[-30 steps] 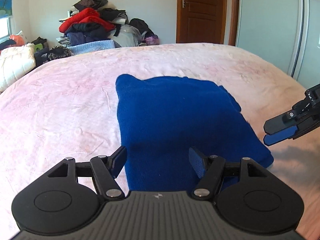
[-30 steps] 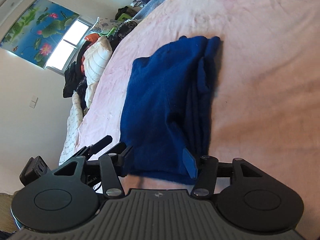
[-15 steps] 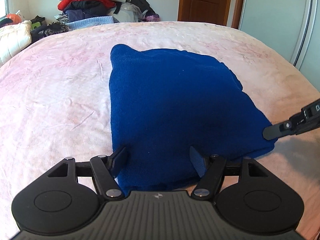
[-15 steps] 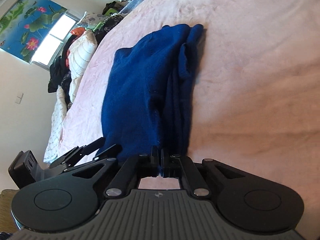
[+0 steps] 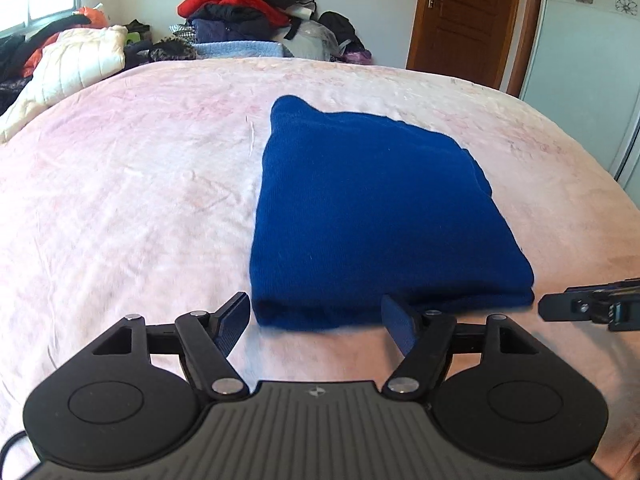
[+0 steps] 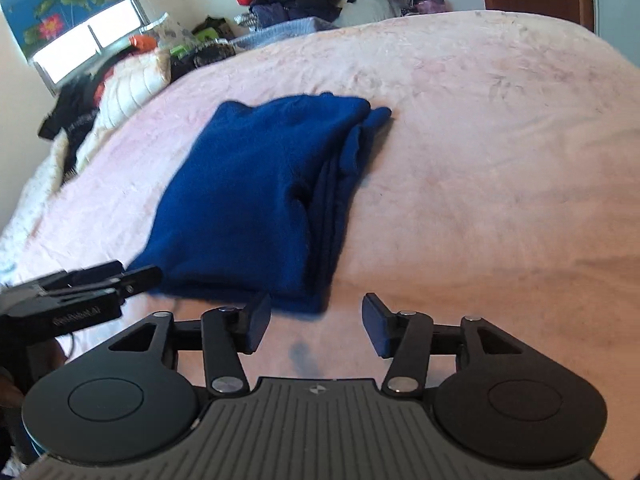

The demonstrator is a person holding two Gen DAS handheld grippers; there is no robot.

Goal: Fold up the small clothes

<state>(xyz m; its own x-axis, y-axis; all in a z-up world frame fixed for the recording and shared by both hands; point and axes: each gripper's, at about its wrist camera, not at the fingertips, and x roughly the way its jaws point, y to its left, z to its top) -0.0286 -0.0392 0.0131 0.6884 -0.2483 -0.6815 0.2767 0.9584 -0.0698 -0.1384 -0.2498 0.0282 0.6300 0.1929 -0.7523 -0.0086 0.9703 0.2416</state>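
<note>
A dark blue garment (image 5: 372, 216) lies folded into a thick rectangle on the pink bed (image 5: 132, 200). It also shows in the right wrist view (image 6: 260, 196), with stacked layers along its right edge. My left gripper (image 5: 316, 320) is open and empty, just in front of the garment's near edge. My right gripper (image 6: 316, 320) is open and empty, just off the near right corner. The right gripper shows at the right edge of the left wrist view (image 5: 588, 308), and the left gripper at the left of the right wrist view (image 6: 100, 284).
A heap of clothes (image 5: 248, 12) sits beyond the bed's far edge. A white quilted item (image 5: 76, 60) lies at the far left. A brown door (image 5: 464, 12) and a pale wardrobe (image 5: 584, 48) stand at the right. A window (image 6: 84, 36) is at the left.
My right gripper was shut on the garment's near edge and has opened and pulled back. My left gripper has also drawn back off the garment, which now lies flat.
</note>
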